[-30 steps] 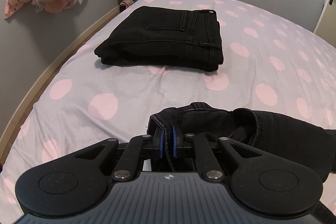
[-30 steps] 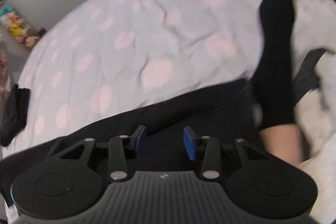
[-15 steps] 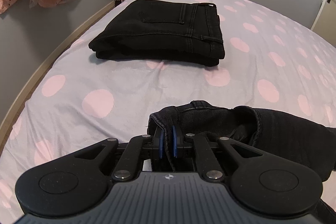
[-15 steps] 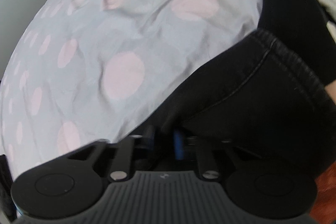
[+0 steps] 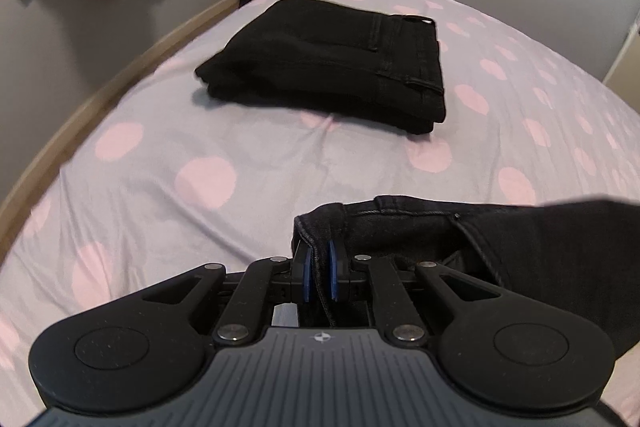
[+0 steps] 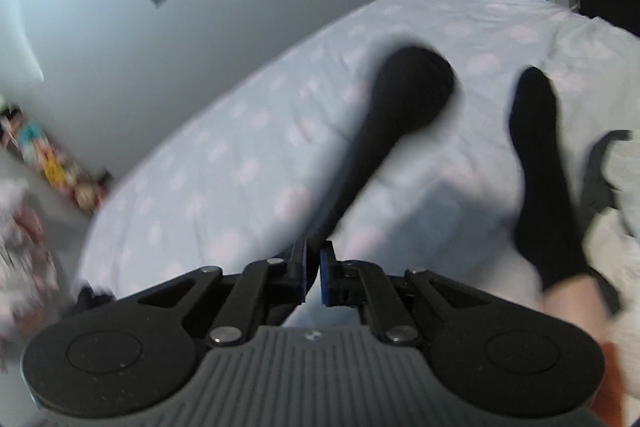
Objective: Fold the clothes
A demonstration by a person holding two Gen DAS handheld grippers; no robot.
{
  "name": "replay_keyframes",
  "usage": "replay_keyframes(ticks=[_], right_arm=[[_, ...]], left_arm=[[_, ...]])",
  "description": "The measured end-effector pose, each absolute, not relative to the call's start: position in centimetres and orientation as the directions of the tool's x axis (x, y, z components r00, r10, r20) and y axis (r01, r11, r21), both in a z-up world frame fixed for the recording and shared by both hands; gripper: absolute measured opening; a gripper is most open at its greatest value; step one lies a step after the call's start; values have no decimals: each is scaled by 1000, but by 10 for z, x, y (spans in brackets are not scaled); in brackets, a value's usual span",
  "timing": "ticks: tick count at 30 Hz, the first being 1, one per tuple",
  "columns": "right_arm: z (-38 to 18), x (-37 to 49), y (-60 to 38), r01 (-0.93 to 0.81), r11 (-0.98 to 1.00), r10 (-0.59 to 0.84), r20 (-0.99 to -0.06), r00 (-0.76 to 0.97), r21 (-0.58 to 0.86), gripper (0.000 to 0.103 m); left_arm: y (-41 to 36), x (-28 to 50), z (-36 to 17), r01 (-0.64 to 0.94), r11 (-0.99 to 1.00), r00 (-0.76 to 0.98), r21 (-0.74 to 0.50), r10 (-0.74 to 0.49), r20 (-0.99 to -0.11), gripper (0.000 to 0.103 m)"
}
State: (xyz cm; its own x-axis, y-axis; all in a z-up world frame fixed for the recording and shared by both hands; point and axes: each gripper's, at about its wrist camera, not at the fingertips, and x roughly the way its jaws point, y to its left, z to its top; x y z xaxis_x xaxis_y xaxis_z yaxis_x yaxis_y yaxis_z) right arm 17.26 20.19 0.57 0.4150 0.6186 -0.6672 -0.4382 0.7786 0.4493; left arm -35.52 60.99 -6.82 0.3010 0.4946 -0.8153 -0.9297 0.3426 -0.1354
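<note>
Two corners pinched, one pair of jeans lifting off the bed.

My left tongs (image 5: pixel 319 275) are clenched on the waistband hem of the black jeans (image 5: pixel 540 247), low over the dotted sheet (image 5: pixel 208 183); my right tongs (image 6: pixel 313 277) have just closed and grip a dark strip of the same cloth, which trails blurred up and away from them; to do this well I should raise both hands evenly, draw the cloth taut between them, let the legs hang straight, and lay it clear of the folded pair (image 5: pixel 332 63) and of my socked foot (image 6: pixel 536 163).
</note>
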Motion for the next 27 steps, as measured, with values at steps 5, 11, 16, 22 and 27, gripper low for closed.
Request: replay_keyframes(ticks=[5, 11, 16, 22, 27], right_arm=[[-79, 158, 163, -325, 850, 506, -813, 287, 415, 6], [-112, 147, 148, -348, 884, 395, -897, 197, 312, 15], [-79, 163, 149, -468, 853, 396, -870, 294, 230, 26], [-75, 219, 181, -573, 816, 366, -839, 402, 81, 30], [-101, 262, 214, -617, 787, 350, -821, 452, -4, 45]], left_arm=[[609, -353, -69, -935, 331, 285, -126, 494, -822, 11], [606, -344, -66, -936, 342, 253, -79, 503, -827, 11], [608, -341, -75, -940, 335, 231, -62, 496, -837, 12], [610, -336, -82, -941, 338, 204, -30, 491, -847, 12], [611, -330, -84, -940, 340, 187, -9, 495, -848, 12]])
